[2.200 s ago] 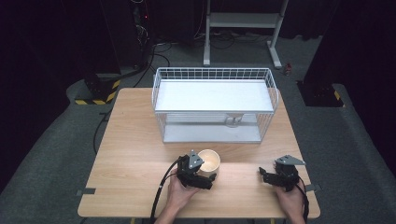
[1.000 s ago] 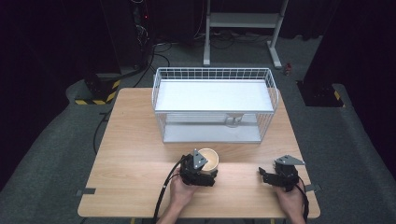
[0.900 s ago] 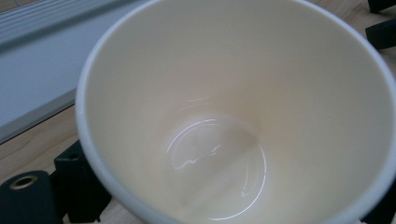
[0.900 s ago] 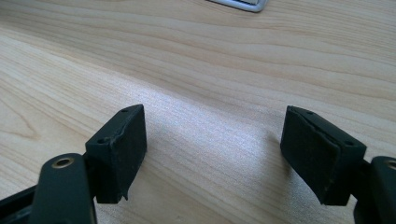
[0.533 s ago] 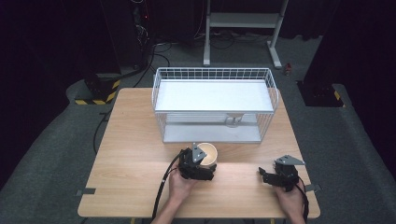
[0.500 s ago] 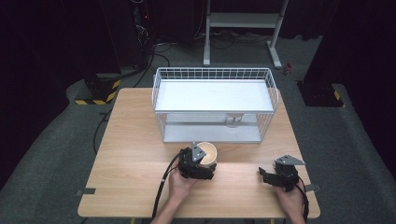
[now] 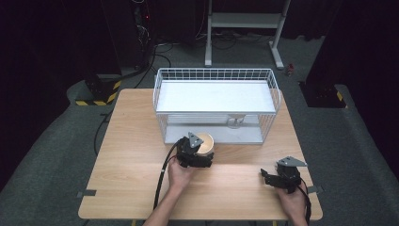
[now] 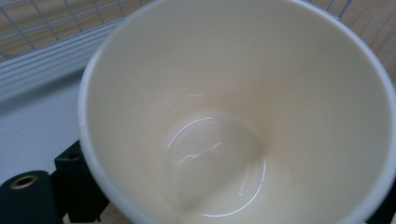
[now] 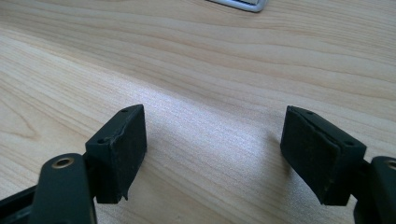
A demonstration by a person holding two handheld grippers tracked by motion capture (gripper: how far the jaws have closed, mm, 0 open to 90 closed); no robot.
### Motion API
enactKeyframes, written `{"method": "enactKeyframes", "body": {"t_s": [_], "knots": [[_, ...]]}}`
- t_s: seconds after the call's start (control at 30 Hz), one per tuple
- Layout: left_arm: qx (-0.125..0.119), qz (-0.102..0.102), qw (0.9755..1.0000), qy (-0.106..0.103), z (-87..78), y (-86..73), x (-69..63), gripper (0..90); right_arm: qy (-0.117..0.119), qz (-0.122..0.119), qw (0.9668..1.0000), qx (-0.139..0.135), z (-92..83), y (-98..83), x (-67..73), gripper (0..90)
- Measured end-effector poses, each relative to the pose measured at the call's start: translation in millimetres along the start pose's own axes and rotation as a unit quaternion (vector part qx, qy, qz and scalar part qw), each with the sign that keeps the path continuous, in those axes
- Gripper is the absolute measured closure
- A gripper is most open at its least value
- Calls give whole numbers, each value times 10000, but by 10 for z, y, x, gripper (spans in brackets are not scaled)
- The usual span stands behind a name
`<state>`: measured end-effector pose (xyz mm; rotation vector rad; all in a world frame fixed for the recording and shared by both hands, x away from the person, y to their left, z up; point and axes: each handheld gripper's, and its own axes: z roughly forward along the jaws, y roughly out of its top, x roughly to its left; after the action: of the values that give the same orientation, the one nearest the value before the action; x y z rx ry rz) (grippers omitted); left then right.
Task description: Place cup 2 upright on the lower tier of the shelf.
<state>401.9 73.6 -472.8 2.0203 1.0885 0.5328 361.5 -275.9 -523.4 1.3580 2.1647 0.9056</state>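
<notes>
A cream paper cup (image 7: 205,142) stands just in front of the white wire rack (image 7: 216,104), and my left gripper (image 7: 200,153) is shut on it. In the left gripper view the cup (image 8: 233,107) is empty inside and one black jaw pad (image 8: 74,186) presses its outer wall at the lower left. My right gripper (image 7: 268,176) rests low over the table near the front right corner. In the right gripper view this gripper (image 9: 215,154) stands open with bare wood between its pads. A small pale bowl-like object (image 7: 235,120) sits on the rack's lower level.
The wooden table (image 7: 131,141) has free room on its left half. The rack takes up the far middle of the table. Black cables trail from both grippers toward the front edge. Dark floor and stands surround the table.
My left gripper has carried the cup a little forward, toward the rack's front. The right gripper has stayed in place.
</notes>
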Motion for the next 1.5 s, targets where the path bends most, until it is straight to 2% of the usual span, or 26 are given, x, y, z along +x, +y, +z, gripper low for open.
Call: {"method": "enactKeyframes", "body": {"t_s": [0.2, 0.27, 0.43, 0.93, 0.97, 1.1, 1.27, 1.5], "knots": [[-41, -160, 9999, 38, 65, 76, 93, 86, 1, -3, 10000, 0, 0, 0, 0, 226], [26, -252, 9997, 54, 92, 85, 123, 86, 1, -2, 10000, 1, 0, 0, 0, 226], [112, -150, 9996, 227, 131, 130, 151, 86, -2, -19, 10000, 1, 0, -1, -2, 226], [122, -430, 9983, 378, 276, 138, 308, 87, -2, -21, 10000, 1, 1, -1, -3, 226], [140, -426, 9983, 384, 284, 147, 311, 87, -3, -22, 10000, 0, 1, -1, -3, 226], [274, -181, 9984, 460, 335, 211, 291, 87, 0, -8, 10000, 2, 0, 0, -1, 226], [159, -290, 9986, 410, 369, 208, 313, 86, 0, -4, 10000, 1, 0, 0, 0, 226], [50, -292, 9984, 478, 412, 206, 338, 85, -1, -10, 10000, -2, 1, 0, -1, 226]]}}
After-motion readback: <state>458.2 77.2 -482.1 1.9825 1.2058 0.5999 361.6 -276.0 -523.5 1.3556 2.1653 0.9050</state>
